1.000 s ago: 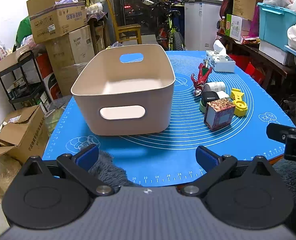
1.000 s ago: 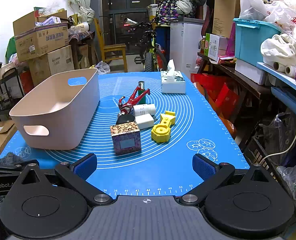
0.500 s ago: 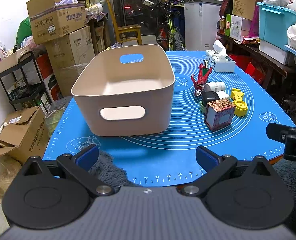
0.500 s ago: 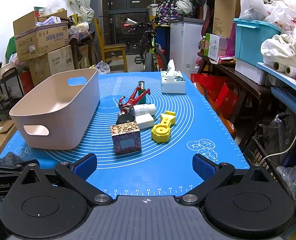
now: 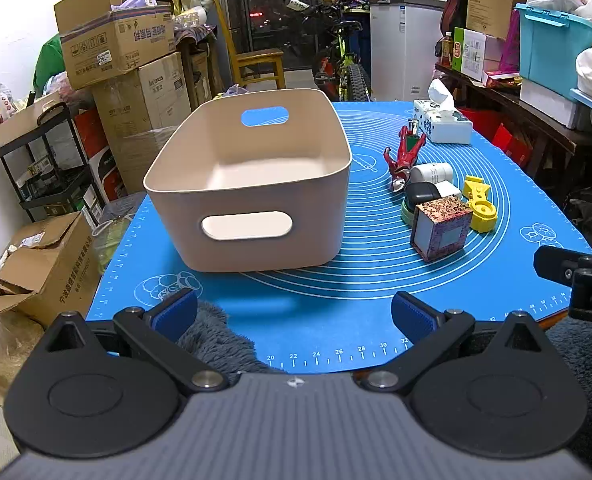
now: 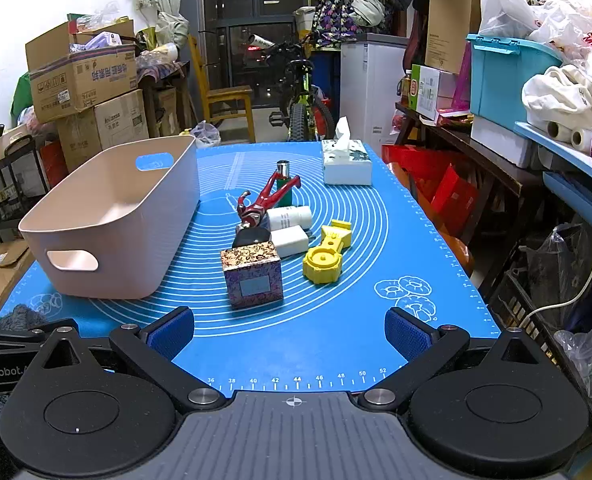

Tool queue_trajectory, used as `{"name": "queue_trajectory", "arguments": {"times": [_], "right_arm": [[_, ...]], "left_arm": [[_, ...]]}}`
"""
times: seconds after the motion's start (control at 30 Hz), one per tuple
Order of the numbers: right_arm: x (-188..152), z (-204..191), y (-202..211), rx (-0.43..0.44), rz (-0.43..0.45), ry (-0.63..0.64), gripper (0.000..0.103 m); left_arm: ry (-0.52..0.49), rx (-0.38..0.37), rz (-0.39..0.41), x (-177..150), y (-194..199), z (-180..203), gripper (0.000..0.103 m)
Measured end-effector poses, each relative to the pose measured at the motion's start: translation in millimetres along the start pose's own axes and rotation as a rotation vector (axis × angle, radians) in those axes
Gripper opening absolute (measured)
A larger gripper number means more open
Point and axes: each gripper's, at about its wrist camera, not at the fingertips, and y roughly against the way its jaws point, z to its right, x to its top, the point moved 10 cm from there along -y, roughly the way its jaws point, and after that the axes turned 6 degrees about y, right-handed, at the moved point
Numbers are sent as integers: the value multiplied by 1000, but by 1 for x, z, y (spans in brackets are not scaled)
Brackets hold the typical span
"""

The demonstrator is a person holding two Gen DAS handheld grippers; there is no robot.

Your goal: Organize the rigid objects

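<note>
We are holding both grippers at the near counter edge, left gripper (image 5: pixel 294 312) and right gripper (image 6: pixel 290 334), fingers spread wide, gripping nothing. Just past the right one, the patterned box (image 6: pixel 252 278) is sitting on the blue mat (image 6: pixel 335 340), yellow tool (image 6: pixel 325 256) just right of it. Behind: white bottle (image 6: pixel 288 217), red figure (image 6: pixel 262 202), all clustered. The beige bin (image 5: pixel 248 188) is standing left, nothing inside. Tissue box (image 6: pixel 345 162) is sitting far right.
</note>
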Motion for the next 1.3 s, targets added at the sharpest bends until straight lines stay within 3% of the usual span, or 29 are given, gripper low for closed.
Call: {"name": "queue_trajectory", "arguments": {"times": [1.3], "right_arm": [[2, 5, 1, 1, 10, -30, 101]], "left_arm": [[-1, 2, 3, 3, -1, -4, 102]]}}
